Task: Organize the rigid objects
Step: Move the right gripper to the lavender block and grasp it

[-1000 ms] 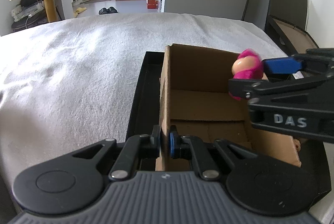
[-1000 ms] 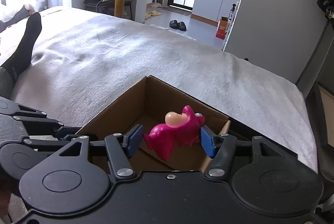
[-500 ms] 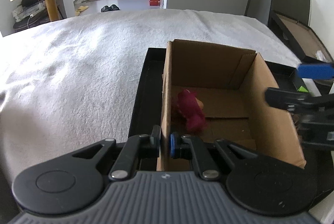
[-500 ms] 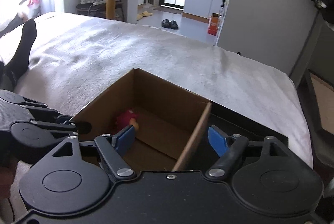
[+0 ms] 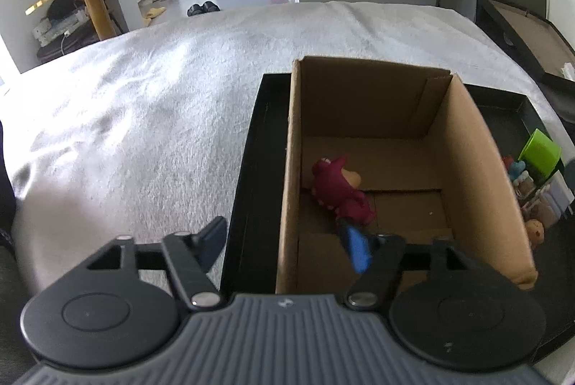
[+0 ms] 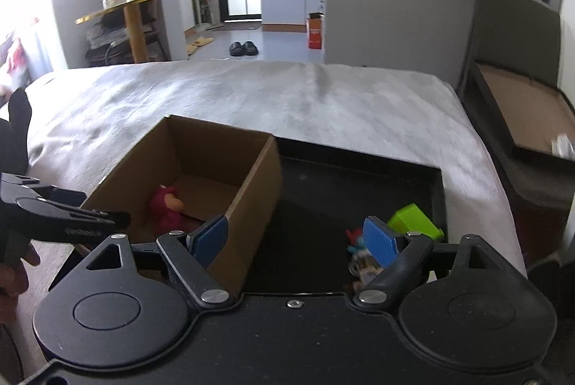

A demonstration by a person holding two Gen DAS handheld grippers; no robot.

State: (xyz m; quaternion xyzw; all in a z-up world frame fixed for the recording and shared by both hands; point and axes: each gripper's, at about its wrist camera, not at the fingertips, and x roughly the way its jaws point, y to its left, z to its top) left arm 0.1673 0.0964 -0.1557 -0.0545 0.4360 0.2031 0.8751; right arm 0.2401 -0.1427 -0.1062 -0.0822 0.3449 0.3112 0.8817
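A pink toy figure [image 5: 341,194] lies on the floor of an open cardboard box [image 5: 478,169], near its left wall. The box stands in a black tray [image 5: 251,148]. My left gripper [image 5: 285,243] is open, with one finger outside the box's left wall and the other inside, neither touching it. My right gripper [image 6: 296,239] is open and empty over the tray [image 6: 359,184], just right of the box [image 6: 266,176]. The toy [image 6: 165,205] shows inside the box in that view too.
A green cup [image 6: 413,219] and several small toys [image 6: 359,241] lie at the tray's right end. The left gripper's fingers [image 6: 90,221] and a hand [image 6: 14,263] are at the left. A grey blanket [image 5: 143,119] covers the bed. Another dark tray [image 6: 521,119] sits far right.
The right gripper let the pink toy drop into the box, then swung right over the tray. The left gripper, shut on the box's left wall before, has opened.
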